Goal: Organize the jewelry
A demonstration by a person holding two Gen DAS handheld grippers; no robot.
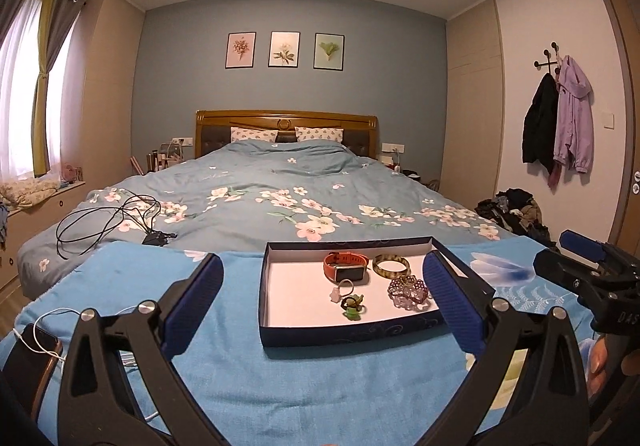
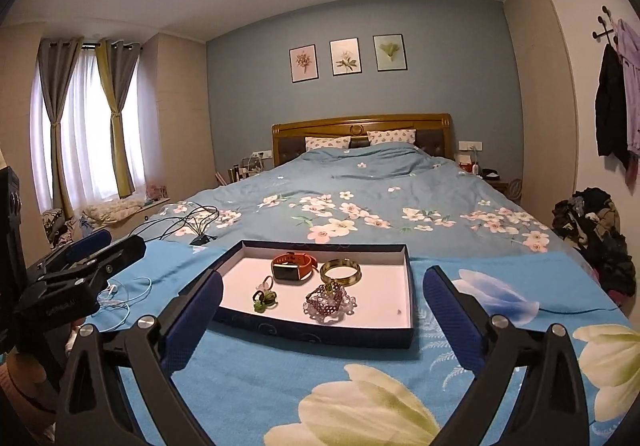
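- A shallow dark-blue box (image 1: 352,332) with a white floor lies on the light-blue floral cloth (image 1: 224,378) spread over the foot of the bed (image 1: 280,181).
- Inside lie, by my count, five pieces: one orange-strapped watch (image 1: 346,266), one mottled olive bangle (image 1: 391,266), one purple beaded bracelet (image 1: 409,292), one ring with a pale pink flower (image 1: 339,290), one green ornament (image 1: 353,306) just beside it.
- Watch and bangle sit toward the far wall; the rest are nearer.
- Left claw (image 1: 322,306) spread wide, holding nothing, in front of the box.
- Right claw (image 2: 320,320) likewise wide and bare.
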